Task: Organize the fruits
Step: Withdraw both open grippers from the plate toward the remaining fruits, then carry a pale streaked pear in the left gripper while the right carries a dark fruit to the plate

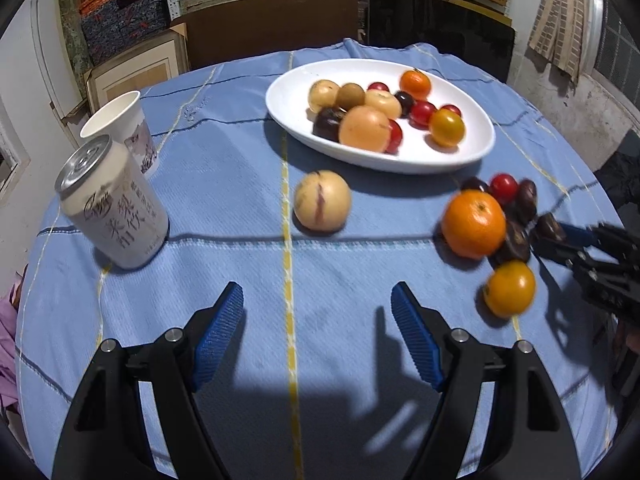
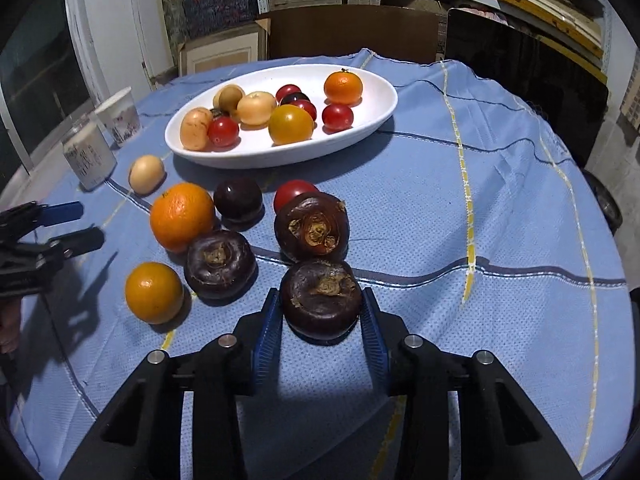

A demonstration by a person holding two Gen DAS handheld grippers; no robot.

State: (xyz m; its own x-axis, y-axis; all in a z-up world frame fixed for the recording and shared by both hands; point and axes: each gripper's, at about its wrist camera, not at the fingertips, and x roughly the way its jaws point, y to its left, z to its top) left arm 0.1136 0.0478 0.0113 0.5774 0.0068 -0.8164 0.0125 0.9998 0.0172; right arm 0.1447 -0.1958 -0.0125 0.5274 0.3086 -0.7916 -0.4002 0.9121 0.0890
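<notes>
A white oval plate point(image 1: 288, 100) point(image 2: 384, 92) holds several fruits. Loose on the blue cloth lie a pale round fruit point(image 1: 322, 201) point(image 2: 146, 173), a big orange point(image 1: 474, 224) point(image 2: 182, 216), a small orange point(image 1: 510, 289) point(image 2: 154, 293), a red tomato point(image 2: 290, 192) and several dark water chestnuts. My right gripper point(image 2: 320, 312) point(image 1: 546, 234) is shut on a dark water chestnut point(image 2: 321, 298) that rests on the cloth. My left gripper point(image 1: 318, 306) point(image 2: 76, 224) is open and empty above bare cloth, short of the pale fruit.
A drink can point(image 1: 114, 208) point(image 2: 89, 156) and a paper cup point(image 1: 120, 128) point(image 2: 119, 116) stand at the table's left. A brown chair back point(image 1: 272, 28) and a black panel point(image 1: 440, 32) stand behind the table. Shelves fill the back wall.
</notes>
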